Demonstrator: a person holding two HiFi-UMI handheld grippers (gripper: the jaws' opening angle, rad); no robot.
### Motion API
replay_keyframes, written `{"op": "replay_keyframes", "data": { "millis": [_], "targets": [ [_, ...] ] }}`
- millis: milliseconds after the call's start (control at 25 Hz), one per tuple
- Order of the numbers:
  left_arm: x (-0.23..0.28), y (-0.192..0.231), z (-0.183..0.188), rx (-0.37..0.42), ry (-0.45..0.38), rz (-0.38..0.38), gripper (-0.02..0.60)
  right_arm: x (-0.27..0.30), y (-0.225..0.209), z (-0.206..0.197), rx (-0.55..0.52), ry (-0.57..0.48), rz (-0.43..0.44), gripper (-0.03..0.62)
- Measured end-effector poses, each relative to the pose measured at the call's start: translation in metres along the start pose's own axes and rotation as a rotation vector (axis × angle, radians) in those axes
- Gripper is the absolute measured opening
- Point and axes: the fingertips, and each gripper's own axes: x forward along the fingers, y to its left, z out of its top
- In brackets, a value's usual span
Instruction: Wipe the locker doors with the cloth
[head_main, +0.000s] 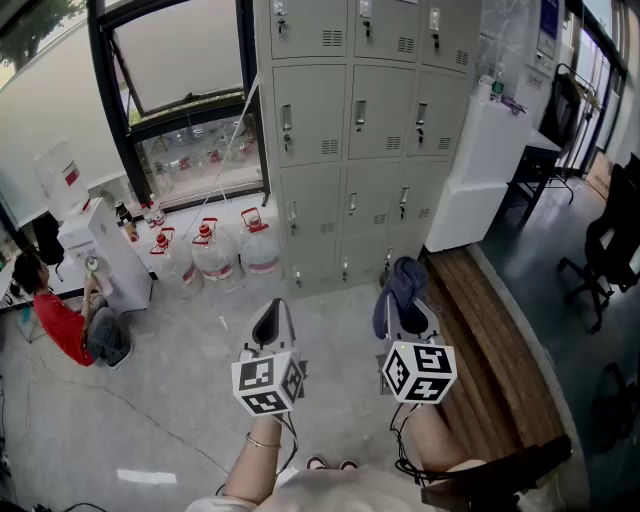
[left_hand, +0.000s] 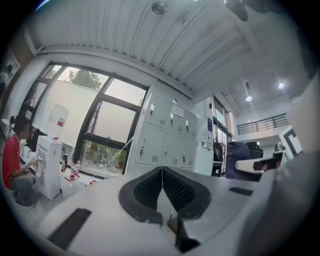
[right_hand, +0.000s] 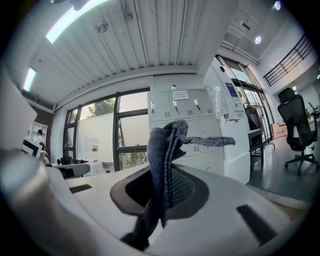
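A bank of grey locker doors (head_main: 350, 130) stands ahead, also seen in the left gripper view as lockers (left_hand: 167, 135) and in the right gripper view as lockers (right_hand: 192, 125). My right gripper (head_main: 408, 305) is shut on a blue-grey cloth (head_main: 400, 285), which sticks up between its jaws as the cloth (right_hand: 165, 160). My left gripper (head_main: 270, 322) is shut with nothing between its jaws, its tip (left_hand: 161, 172) pointing toward the lockers. Both grippers hang well short of the doors.
A wooden bench (head_main: 500, 350) runs along the right. A white cabinet (head_main: 480, 170) stands beside the lockers. Several water jugs (head_main: 215, 250) sit under the window. A person in red (head_main: 60, 315) crouches by a water dispenser (head_main: 100, 250) at left. An office chair (head_main: 610, 250) stands at far right.
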Motion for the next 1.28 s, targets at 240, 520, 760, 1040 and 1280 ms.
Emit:
{"op": "replay_keyframes", "data": {
  "millis": [240, 520, 760, 1040, 1280],
  "targets": [
    [0.001, 0.006, -0.001, 0.006, 0.006, -0.014, 0.009, 0.002, 0.003, -0.004, 0.007, 0.005, -0.017, 0.041],
    [0.009, 0.023, -0.002, 0.003, 0.017, -0.019, 0.009, 0.015, 0.012, -0.012, 0.04, 0.02, -0.009, 0.046],
    [0.018, 0.036, -0.01, 0.003, 0.026, -0.026, 0.009, 0.028, 0.016, -0.023, 0.045, 0.029, -0.034, 0.046],
    [0.046, 0.052, -0.016, -0.001, 0.044, -0.018, 0.009, 0.058, 0.012, -0.028, 0.06, 0.042, -0.045, 0.046],
    [0.096, 0.063, -0.024, -0.003, 0.049, -0.003, 0.009, 0.112, -0.003, -0.033, 0.067, 0.043, -0.037, 0.046]
  ]
}}
